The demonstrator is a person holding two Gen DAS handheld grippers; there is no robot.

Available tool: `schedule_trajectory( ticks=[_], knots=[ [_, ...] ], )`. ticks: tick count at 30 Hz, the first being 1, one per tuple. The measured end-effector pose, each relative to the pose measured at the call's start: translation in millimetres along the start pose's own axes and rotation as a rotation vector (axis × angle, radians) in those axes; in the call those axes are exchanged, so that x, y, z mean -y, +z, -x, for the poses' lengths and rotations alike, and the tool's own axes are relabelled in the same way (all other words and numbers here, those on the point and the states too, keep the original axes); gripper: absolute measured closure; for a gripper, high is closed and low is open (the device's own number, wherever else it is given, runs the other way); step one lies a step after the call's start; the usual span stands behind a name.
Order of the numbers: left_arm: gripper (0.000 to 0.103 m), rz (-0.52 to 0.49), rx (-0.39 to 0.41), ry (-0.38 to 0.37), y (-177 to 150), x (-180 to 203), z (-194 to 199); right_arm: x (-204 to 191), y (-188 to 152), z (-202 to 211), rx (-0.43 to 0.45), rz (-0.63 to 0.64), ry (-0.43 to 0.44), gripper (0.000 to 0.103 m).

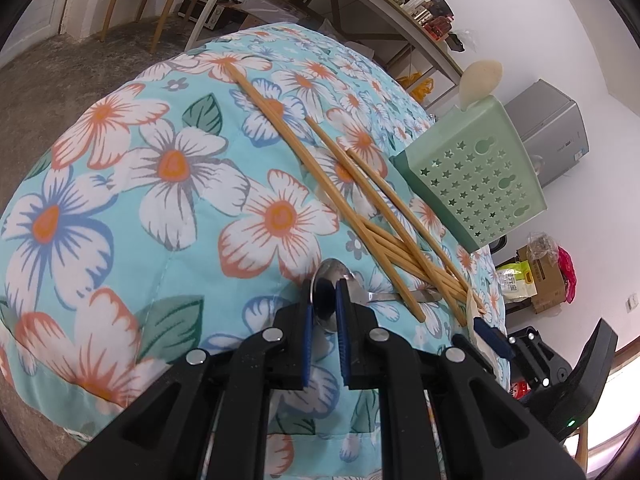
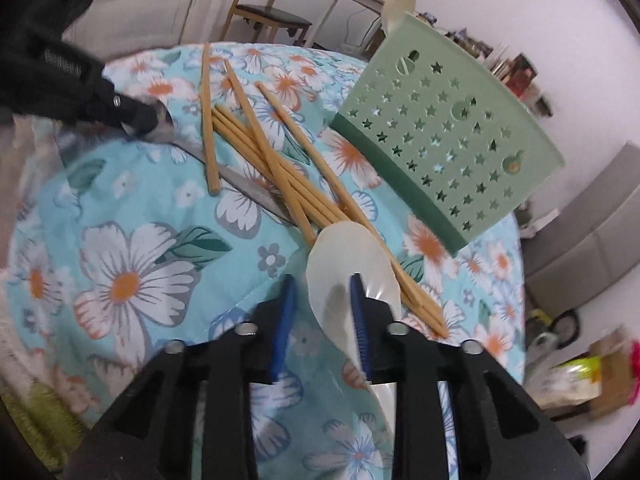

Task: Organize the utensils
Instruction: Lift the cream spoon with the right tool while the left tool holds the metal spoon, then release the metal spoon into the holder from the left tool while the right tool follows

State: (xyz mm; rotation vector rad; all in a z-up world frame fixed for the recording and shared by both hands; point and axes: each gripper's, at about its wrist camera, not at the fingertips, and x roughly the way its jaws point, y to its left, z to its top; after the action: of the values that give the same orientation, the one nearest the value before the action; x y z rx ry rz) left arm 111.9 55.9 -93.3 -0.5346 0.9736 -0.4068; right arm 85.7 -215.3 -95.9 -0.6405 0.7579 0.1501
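My left gripper (image 1: 324, 308) is shut on the bowl of a metal spoon (image 1: 326, 280), whose handle runs right under a pile of wooden chopsticks (image 1: 360, 200). The right wrist view shows that left gripper (image 2: 136, 116) at upper left on the metal spoon (image 2: 248, 188). My right gripper (image 2: 322, 312) stands with jaws apart over a white plastic spoon (image 2: 344, 256) lying on the chopsticks' (image 2: 272, 152) near ends. One pad rests over the bowl and the other is just left of it. A green star-punched holder (image 1: 476, 176) (image 2: 440, 128) stands beyond, with another white spoon (image 1: 480, 80) in it.
Everything lies on a blue floral cloth (image 1: 160, 160) over a rounded surface that drops off at left and front. My right gripper (image 1: 480, 332) shows at lower right of the left wrist view. A wooden chair (image 2: 264, 12), shelves (image 1: 400, 8), a grey fridge (image 1: 560, 132) and boxes (image 1: 536, 276) stand around.
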Motion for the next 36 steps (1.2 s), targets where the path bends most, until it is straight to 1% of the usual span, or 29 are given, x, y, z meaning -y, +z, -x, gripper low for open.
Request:
schedule_trajectory(
  ticks=[2, 5, 10, 14, 18, 25, 27, 31, 33, 34, 36],
  knots=[
    [0.093, 0.000, 0.000, 0.001, 0.4, 0.0, -0.1, -3.5, 1.4, 0.7, 0.000, -0.001, -0.028, 0.095],
    [0.093, -0.005, 0.008, 0.005, -0.7, 1.3, 2.4, -3.3, 2.0, 12.3, 0.029, -0.006, -0.054, 0.100],
    [0.095, -0.038, 0.041, 0.020, -1.9, 7.9, 13.6, 3.5, 4.0, 29.5, 0.072, -0.042, -0.055, 0.102],
    [0.098, -0.089, 0.085, 0.043, -1.7, 20.0, 30.4, 24.4, 6.5, 43.8, 0.105, -0.139, -0.007, 0.102],
    [0.100, -0.176, 0.136, 0.079, -0.3, 38.2, 52.9, 52.9, 9.5, 56.7, 0.146, -0.257, 0.046, 0.102],
    [0.101, -0.305, 0.223, 0.140, 11.2, 72.4, 104.9, 99.9, 10.5, 72.0, 0.232, -0.424, 0.104, 0.102],
    [0.101, -0.322, 0.253, 0.133, 16.8, 81.1, 118.7, 109.5, 9.4, 73.6, 0.253, -0.460, 0.116, 0.102],
    [0.101, -0.349, 0.327, 0.069, 38.5, 109.0, 147.6, 130.7, 7.8, 81.8, 0.305, -0.536, 0.145, 0.102],
    [0.101, -0.381, 0.368, 0.045, 47.8, 124.8, 156.5, 141.1, 6.9, 86.4, 0.331, -0.571, 0.161, 0.102],
    [0.101, -0.413, 0.399, 0.033, 56.9, 138.7, 160.3, 145.6, 6.4, 88.1, 0.342, -0.584, 0.164, 0.102],
    [0.101, -0.451, 0.432, 0.022, 68.0, 155.5, 161.9, 157.6, 6.0, 94.2, 0.372, -0.611, 0.176, 0.102]
  ],
)
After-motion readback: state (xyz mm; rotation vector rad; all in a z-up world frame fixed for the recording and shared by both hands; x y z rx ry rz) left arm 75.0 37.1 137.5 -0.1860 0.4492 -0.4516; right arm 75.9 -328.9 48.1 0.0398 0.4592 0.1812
